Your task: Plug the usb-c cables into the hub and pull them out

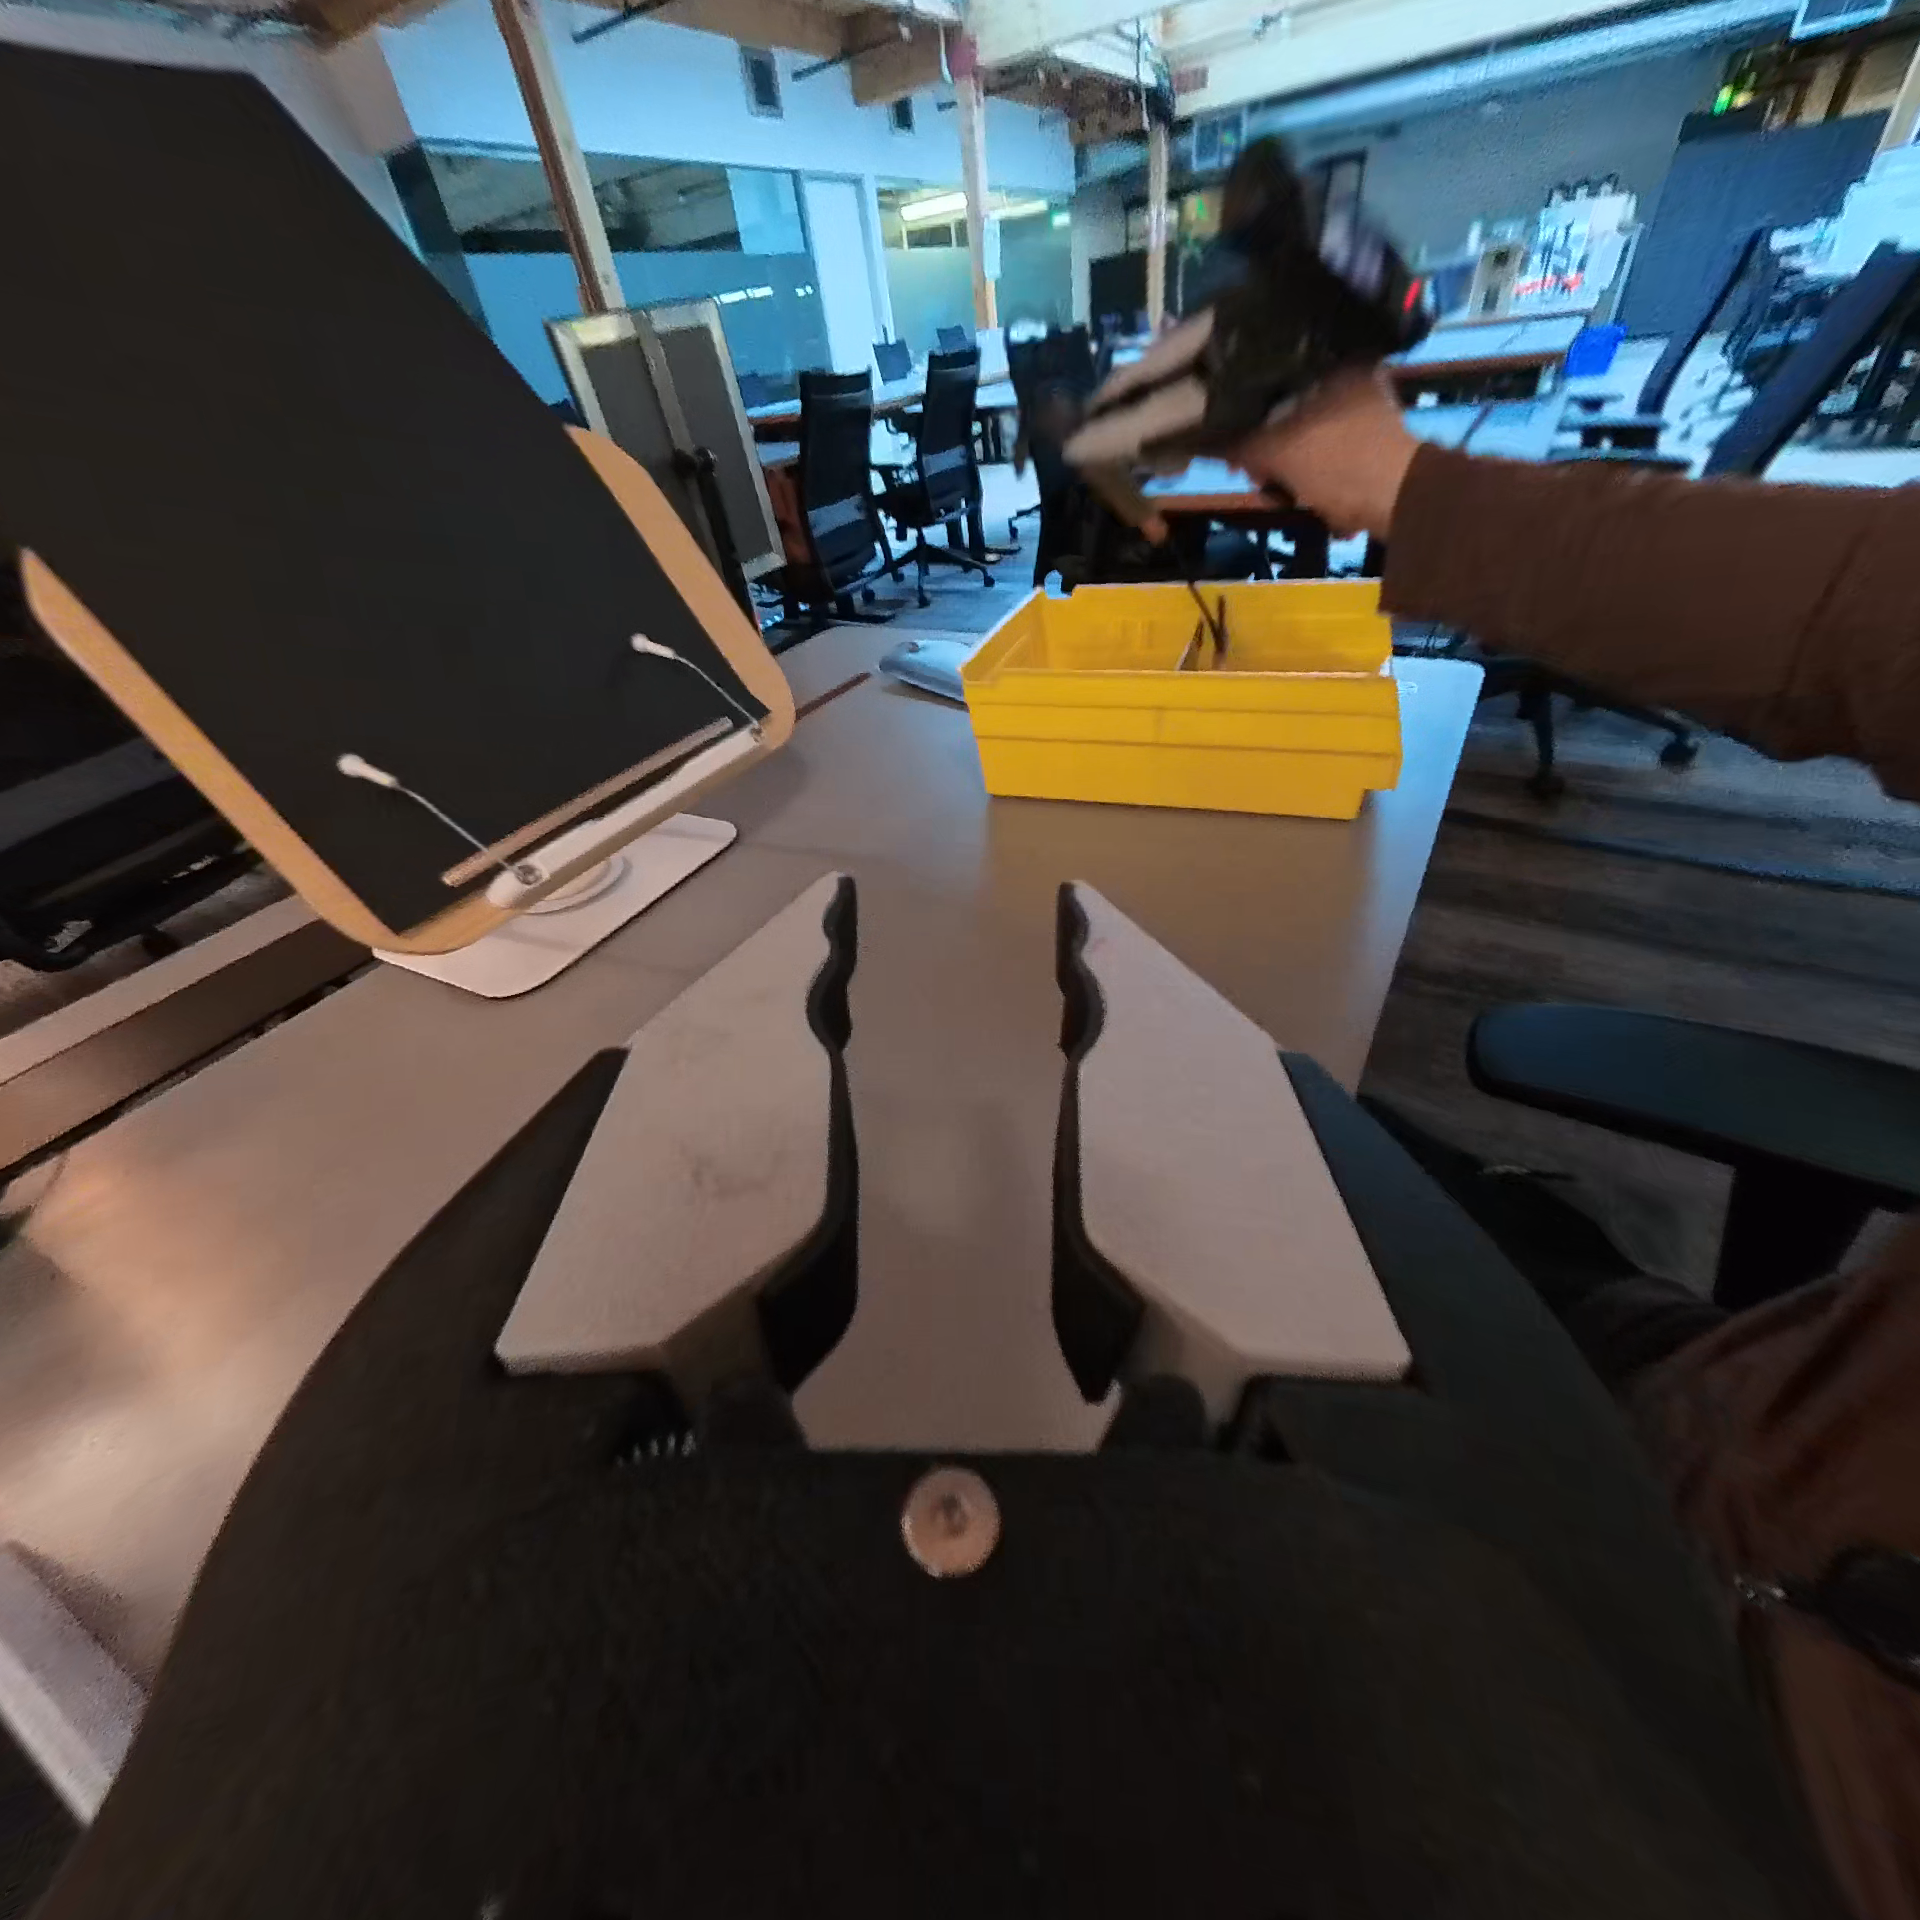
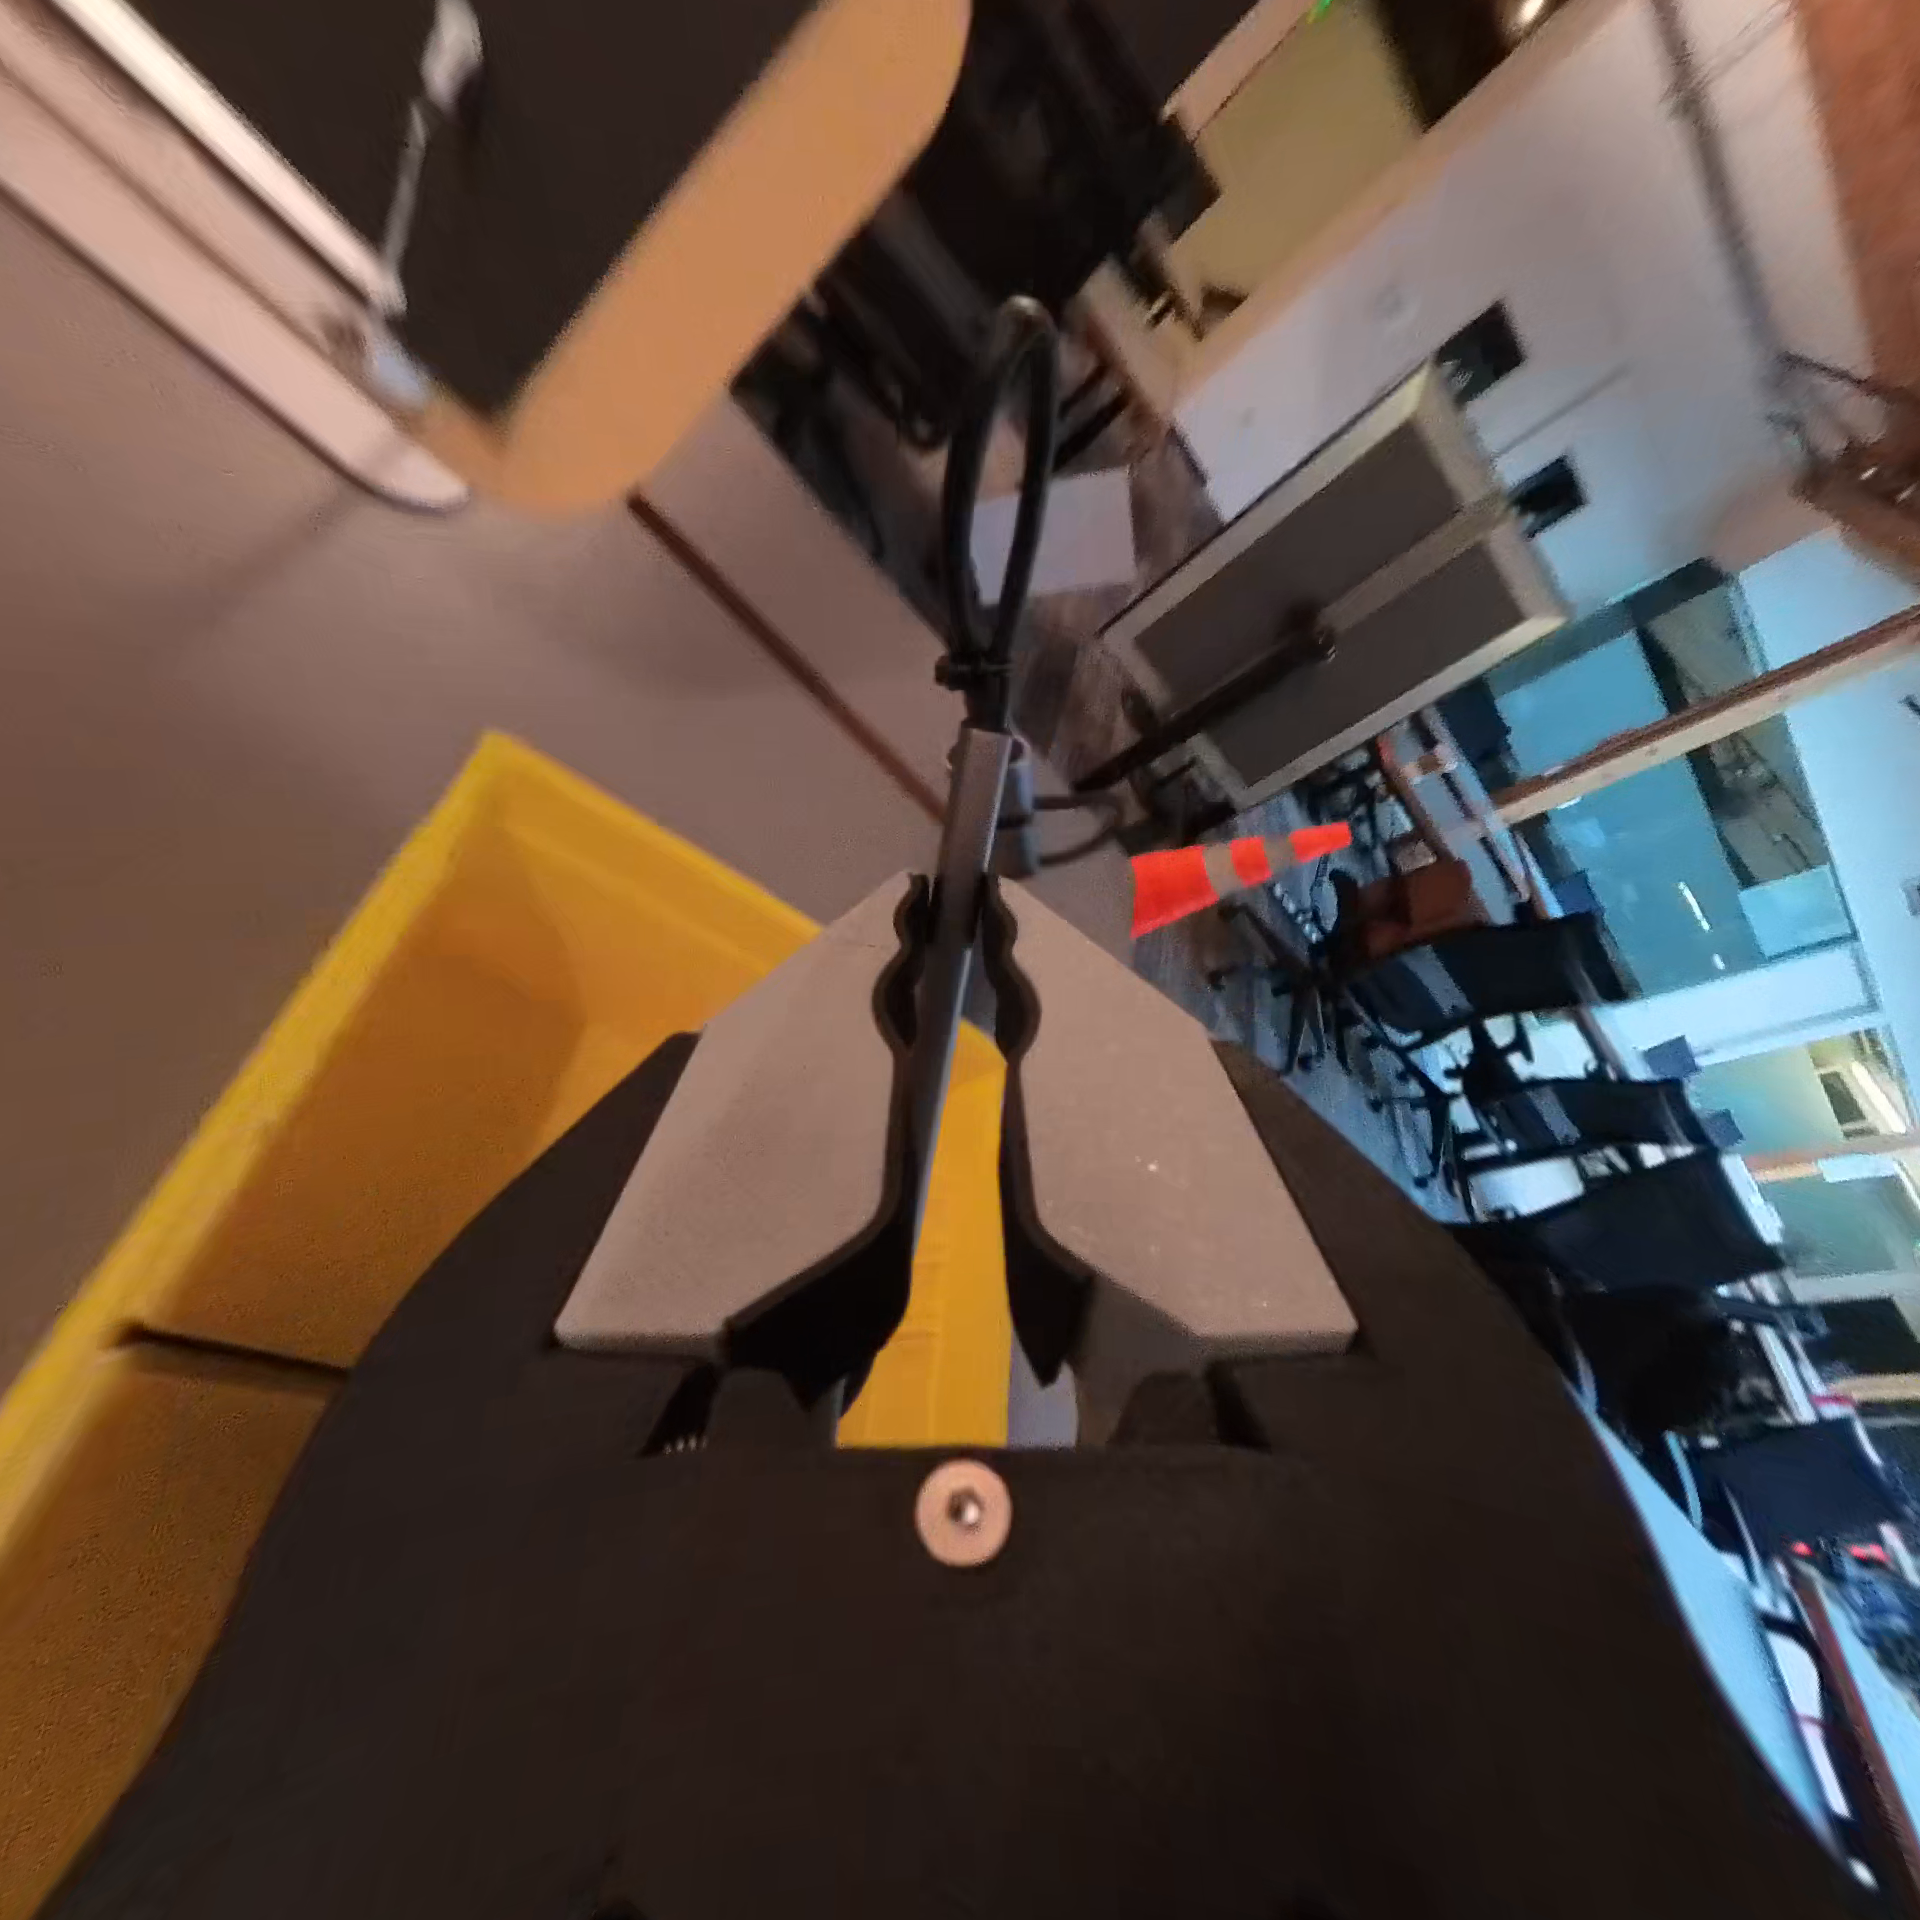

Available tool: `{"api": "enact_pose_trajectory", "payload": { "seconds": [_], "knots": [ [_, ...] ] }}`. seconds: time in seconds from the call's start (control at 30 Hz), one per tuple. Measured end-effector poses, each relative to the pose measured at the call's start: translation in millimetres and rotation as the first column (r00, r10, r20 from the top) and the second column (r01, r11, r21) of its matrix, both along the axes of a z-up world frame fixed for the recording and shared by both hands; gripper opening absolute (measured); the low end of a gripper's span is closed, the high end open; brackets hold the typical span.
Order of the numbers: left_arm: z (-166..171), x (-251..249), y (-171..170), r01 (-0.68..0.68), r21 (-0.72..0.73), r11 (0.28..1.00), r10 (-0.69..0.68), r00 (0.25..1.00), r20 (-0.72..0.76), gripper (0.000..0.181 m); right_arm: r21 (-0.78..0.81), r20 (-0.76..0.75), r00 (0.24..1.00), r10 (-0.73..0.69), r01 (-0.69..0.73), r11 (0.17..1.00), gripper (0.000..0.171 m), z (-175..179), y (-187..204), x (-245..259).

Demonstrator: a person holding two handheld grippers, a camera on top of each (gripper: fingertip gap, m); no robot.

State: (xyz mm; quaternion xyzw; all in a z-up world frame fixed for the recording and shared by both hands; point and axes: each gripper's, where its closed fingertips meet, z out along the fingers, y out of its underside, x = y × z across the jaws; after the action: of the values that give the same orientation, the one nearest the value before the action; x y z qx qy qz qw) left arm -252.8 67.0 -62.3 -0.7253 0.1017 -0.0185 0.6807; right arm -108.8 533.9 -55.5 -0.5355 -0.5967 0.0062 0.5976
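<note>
Above the yellow bin [image 1: 1179, 717], the right gripper [image 2: 958, 914] is pinching the grey hub [image 2: 971, 831] edge-on, risking it twisting loose, while the left gripper [image 1: 956, 925] is hovering spread and empty nearer the camera.

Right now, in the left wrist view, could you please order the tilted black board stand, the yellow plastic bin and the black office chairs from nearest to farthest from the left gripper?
From the left gripper:
1. Tilted black board stand with tan edge, ahead to the left on the table.
2. Yellow plastic bin, ahead to the right, near the table's far end.
3. Black office chairs, beyond the table, in the background.
</note>
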Motion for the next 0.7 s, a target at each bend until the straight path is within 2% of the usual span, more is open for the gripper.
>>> {"api": "enact_pose_trajectory", "payload": {
  "seconds": [0.07,0.1,0.23,0.37,0.43,0.53,0.7],
  "knots": [
    [7.6,-4.0,-6.2,0.002,0.03,1.0,-0.003,1.0,0.029,0.035,-0.046,0.013,1.0,-0.013,0.014,0.999,0.007,-18.7,15.7,-1.5],
    [10.3,-6.2,-8.8,0.0,0.042,0.999,-0.002,0.999,0.038,0.034,-0.075,-0.048,0.999,-0.009,0.005,0.997,0.007,-12.0,17.7,-3.3],
    [13.3,-14.9,-13.2,-0.016,0.062,0.998,0.013,0.999,0.051,0.032,-0.076,-0.341,0.94,-0.011,-0.016,0.997,0.006,69.8,15.6,2.2],
    [7.9,-15.7,-7.3,0.001,0.049,0.999,-0.005,0.997,0.073,0.032,-0.009,-0.392,0.92,0.004,-0.008,1.0,0.006,140.0,6.3,5.3],
    [3.9,-14.7,-3.4,0.003,0.034,0.999,-0.005,0.998,0.064,0.032,-0.019,-0.401,0.916,0.008,-0.018,1.0,0.006,156.3,4.1,2.0],
    [1.7,-11.9,-2.0,-0.002,0.021,1.0,0.001,0.999,0.042,0.033,-0.103,-0.37,0.929,-0.016,-0.023,0.994,0.006,141.1,11.1,-4.6],
    [15.4,-13.0,-14.5,-0.013,0.071,0.997,0.01,0.999,0.046,0.034,-0.237,-0.365,0.93,-0.031,-0.06,0.97,0.006,78.5,33.2,-6.2]
  ]
}}
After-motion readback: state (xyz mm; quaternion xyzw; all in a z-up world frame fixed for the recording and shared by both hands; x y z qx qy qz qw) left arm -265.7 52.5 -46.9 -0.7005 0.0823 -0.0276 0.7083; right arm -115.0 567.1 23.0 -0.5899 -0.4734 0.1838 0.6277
